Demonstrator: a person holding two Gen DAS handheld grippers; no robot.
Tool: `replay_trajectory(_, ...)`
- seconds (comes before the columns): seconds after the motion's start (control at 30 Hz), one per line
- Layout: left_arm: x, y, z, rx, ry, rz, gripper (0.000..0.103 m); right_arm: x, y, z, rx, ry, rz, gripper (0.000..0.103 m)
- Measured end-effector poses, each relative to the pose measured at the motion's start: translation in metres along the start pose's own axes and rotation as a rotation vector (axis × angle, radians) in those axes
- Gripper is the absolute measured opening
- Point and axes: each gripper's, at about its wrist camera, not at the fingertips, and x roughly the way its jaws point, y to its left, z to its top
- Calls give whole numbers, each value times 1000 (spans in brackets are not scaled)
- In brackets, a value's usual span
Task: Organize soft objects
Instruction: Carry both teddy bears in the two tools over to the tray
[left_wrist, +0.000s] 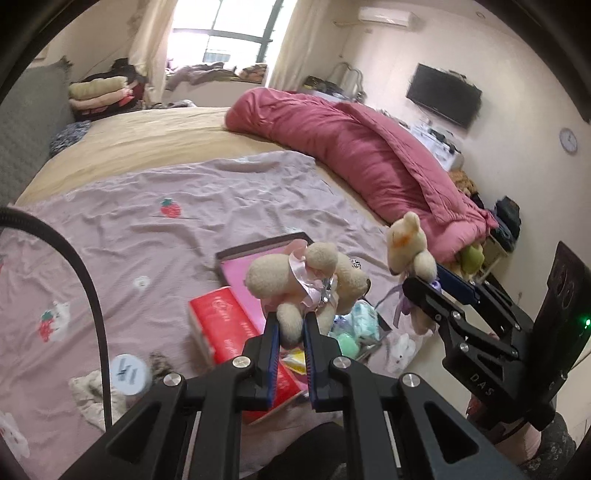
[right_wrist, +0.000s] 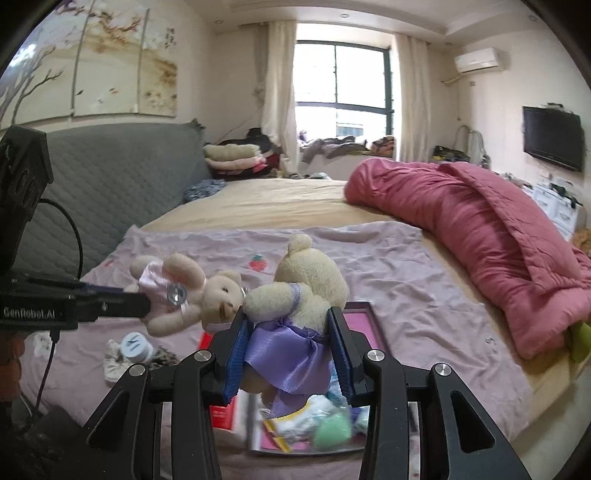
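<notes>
Bedroom daylight falls on a wide bed spread with a wrinkled lilac strawberry-print sheet (left_wrist: 229, 206). Above it the left gripper (left_wrist: 291, 325) has its jaws clenched on one leg of the cream plush bear in a pink satin dress (left_wrist: 306, 280), a thin hold that could slip as the toy swings. The right gripper (right_wrist: 286, 354) clamps the cream plush bear in a purple satin skirt (right_wrist: 295, 295) round the waist. Below, the open box of small soft items (right_wrist: 364, 314) is blurred and half hidden, its contents hard to name.
</notes>
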Motion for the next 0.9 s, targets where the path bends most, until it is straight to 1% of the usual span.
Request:
replay_trajectory(0.07, 8, -11, 1, 18, 8, 9, 12, -3, -9, -2, 7, -1, -14, 42)
replay_trajectory(0.17, 21, -26, 2, 34, 26, 2, 12, -6, -18, -6, 21, 0, -23, 42)
replay_trajectory(0.3, 36, -35, 0, 51, 49, 1, 12, -4, -34, -10, 45, 7, -36, 42)
replay_trajectory(0.57, 74, -45, -3, 56, 107, -3, 12, 11, -58, -19, 83, 37, -56, 42)
replay_trajectory(0.9, 132, -51, -22, 43, 207, 7, 13, 39, -75, -32, 98, 99, -54, 42)
